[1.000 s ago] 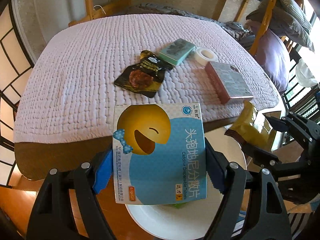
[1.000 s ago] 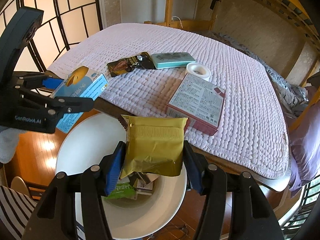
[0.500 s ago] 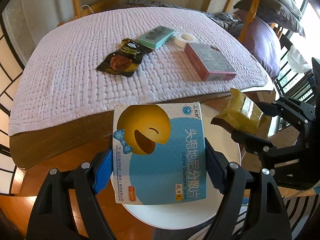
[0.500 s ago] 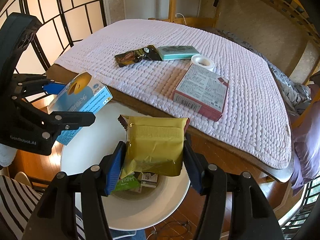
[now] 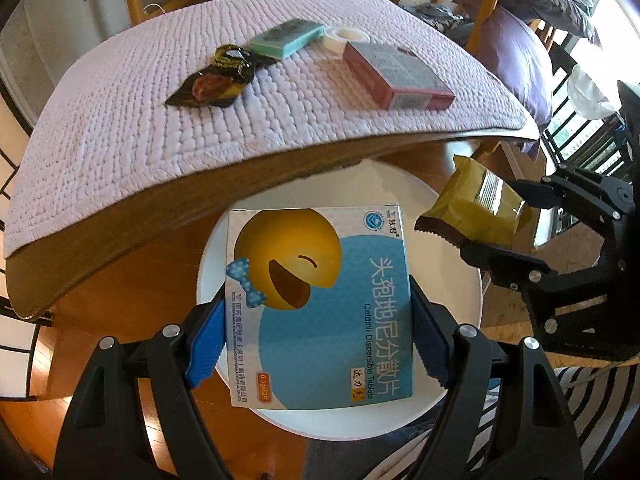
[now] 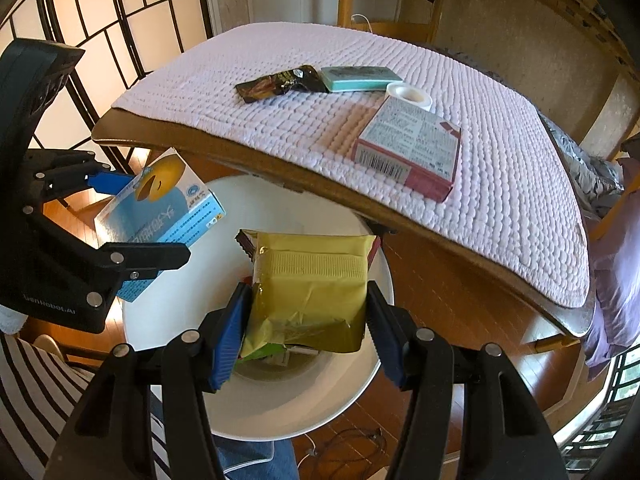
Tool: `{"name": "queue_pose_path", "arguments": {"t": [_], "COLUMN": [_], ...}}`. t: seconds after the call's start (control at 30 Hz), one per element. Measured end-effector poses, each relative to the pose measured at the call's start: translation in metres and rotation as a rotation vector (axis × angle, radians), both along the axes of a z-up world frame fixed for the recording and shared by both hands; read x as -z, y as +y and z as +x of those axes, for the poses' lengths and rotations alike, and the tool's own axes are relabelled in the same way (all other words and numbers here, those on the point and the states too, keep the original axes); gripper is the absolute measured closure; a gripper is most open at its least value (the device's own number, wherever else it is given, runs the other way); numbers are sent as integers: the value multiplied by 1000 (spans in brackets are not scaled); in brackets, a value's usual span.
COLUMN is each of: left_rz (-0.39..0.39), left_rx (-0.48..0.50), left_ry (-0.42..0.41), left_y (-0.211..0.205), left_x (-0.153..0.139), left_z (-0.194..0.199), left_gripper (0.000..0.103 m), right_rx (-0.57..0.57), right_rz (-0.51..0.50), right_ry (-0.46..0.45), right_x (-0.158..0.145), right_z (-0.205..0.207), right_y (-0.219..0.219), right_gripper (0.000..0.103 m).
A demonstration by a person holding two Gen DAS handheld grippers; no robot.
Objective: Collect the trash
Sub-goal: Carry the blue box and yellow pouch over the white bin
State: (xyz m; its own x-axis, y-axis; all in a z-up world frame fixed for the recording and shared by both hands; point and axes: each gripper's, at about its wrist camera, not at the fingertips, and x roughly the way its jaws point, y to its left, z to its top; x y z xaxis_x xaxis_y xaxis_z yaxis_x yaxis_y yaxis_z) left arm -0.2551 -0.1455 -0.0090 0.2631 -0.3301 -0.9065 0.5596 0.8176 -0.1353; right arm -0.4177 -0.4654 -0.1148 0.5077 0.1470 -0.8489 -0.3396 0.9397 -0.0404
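Observation:
My left gripper (image 5: 316, 340) is shut on a blue medicine box with a yellow smiley (image 5: 316, 300) and holds it above the round white trash bin (image 5: 444, 280). My right gripper (image 6: 306, 336) is shut on a gold snack packet (image 6: 312, 288), held over the same bin (image 6: 288, 396), where some trash lies at the bottom. The box also shows in the right wrist view (image 6: 160, 216), and the packet in the left wrist view (image 5: 480, 208).
The table with a quilted lilac cover (image 5: 120, 120) stands behind the bin. On it lie a dark snack wrapper (image 5: 216, 80), a teal box (image 5: 286, 38), a white tape roll (image 5: 344, 36) and a red box (image 5: 396, 76). A wooden floor lies below.
Both grippers have drawn back from the table and down over the bin, each keeping its item. The bin now lies fully under the box and the packet.

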Motion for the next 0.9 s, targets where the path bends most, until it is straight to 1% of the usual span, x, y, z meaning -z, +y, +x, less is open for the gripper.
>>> {"name": "queue_pose_path", "arguments": {"t": [0.4,0.9], "left_rz": [27,60], "left_rx": [6,6], "left_ry": [25,40], "left_y": [3,-8], "left_x": [21,46], "left_z": [-4,0], "left_gripper": [22,22], "right_rx": [16,27], "right_rz": [0,-6], "right_ry": [30,60], "right_x": [18,36], "right_z": [-6,-1], "right_y": [-4,-5], "right_gripper": [46,46]}}
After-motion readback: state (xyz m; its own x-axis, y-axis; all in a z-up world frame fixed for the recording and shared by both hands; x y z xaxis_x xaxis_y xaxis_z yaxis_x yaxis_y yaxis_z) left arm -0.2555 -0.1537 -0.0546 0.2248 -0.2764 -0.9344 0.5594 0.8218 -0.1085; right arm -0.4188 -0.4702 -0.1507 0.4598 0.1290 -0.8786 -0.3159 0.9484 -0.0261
